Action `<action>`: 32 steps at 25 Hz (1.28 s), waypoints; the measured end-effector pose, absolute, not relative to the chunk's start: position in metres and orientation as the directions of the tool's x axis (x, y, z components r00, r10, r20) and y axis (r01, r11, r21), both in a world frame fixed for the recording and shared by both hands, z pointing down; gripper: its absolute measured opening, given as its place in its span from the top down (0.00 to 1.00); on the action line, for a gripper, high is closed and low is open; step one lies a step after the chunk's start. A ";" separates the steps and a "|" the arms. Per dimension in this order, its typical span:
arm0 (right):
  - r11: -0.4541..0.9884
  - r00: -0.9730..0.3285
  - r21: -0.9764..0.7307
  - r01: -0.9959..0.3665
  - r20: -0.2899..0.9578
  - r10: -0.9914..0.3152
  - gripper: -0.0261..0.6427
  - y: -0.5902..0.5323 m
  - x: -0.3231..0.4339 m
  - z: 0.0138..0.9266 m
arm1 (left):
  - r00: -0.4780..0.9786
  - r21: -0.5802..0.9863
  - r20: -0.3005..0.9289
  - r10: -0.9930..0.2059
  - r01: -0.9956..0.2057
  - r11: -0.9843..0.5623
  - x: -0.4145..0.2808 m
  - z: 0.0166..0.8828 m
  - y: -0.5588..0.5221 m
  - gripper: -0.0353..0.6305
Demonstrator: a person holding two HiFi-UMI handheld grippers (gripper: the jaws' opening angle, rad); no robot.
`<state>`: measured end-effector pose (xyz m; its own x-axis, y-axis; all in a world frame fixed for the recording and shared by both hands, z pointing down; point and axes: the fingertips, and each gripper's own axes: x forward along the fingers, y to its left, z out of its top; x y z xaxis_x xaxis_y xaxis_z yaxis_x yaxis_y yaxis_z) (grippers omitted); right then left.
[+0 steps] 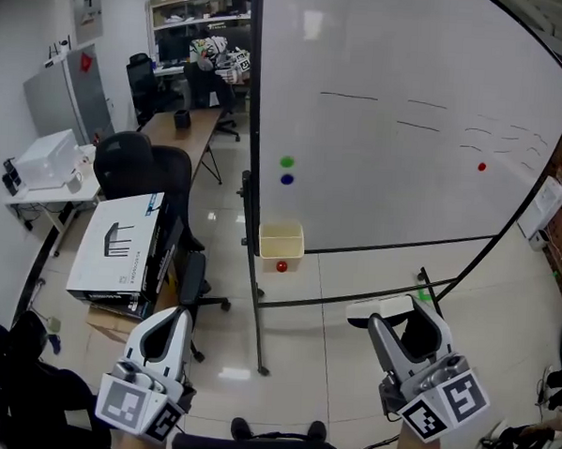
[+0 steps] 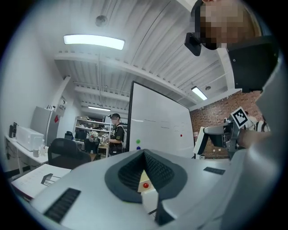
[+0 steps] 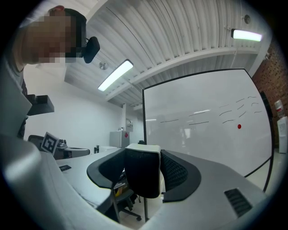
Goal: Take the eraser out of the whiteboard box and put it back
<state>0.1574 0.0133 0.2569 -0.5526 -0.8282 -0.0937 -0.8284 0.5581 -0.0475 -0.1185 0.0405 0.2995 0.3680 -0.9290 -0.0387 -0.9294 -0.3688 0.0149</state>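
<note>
1. Right gripper view: the eraser [image 3: 142,173], dark with a white back, was seen pinched between the pads of the right claw [image 3: 143,155], whose jaws were held wide around it.
2. In the left gripper view, the left claw [image 2: 144,155] was shown with its tips pressed together and nothing between them.
3. In the head view, the whiteboard box [image 1: 281,240] was found near the centre of the frame, at the lower left corner of the whiteboard [image 1: 407,150] and well apart from both claws at the lower edge.
4. The taking-out was judged done, and the return was judged to be the step in hand.
5. For the next move, the eraser would need to be carried to the box, brought over its open top and lowered in before being released.
6. The inside of the box was not shown. The eraser's lower end was cut off by the claw body, and in the head view only its white back could be made out.
</note>
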 end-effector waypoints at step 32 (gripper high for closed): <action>0.594 -0.588 -0.033 -0.804 -0.107 -0.802 0.56 0.027 0.170 0.244 | 0.375 0.049 -0.009 -0.927 -0.926 -0.375 -0.090 0.306 0.053 0.92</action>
<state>0.1705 0.0267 0.2443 -0.5880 -0.8017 -0.1073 -0.8038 0.5940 -0.0326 -0.0902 0.0535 0.3064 0.3751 -0.9269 -0.0089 -0.9257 -0.3751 0.0487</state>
